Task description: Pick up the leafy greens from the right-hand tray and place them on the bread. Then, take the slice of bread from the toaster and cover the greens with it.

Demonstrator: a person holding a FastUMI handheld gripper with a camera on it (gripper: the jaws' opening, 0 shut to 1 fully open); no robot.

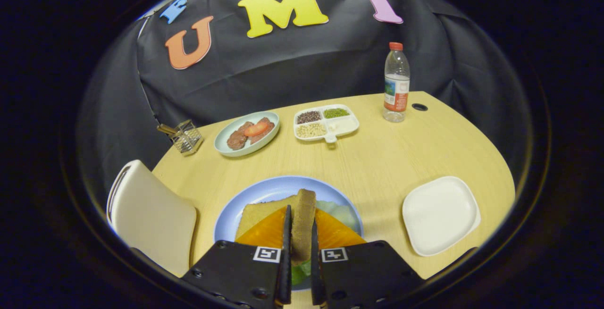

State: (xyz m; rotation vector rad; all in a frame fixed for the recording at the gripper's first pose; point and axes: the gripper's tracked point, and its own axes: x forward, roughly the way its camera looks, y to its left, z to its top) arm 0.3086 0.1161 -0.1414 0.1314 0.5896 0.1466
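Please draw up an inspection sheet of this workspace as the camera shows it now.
Surface: pale wooden table, with a round hole near the bottle.
Job's things: brown bread slice held on edge above the round blue plate; tan bread base, orange layer and leafy greens on the plate; white toaster beside it; square white tray.
Clutter: clear plastic bottle with red cap; white divided dish of beans; pale green plate of meat and tomato; wire basket.
Grippers: claw shut on the bread slice.
Cables: nothing seen.
Surroundings: black cloth wall.
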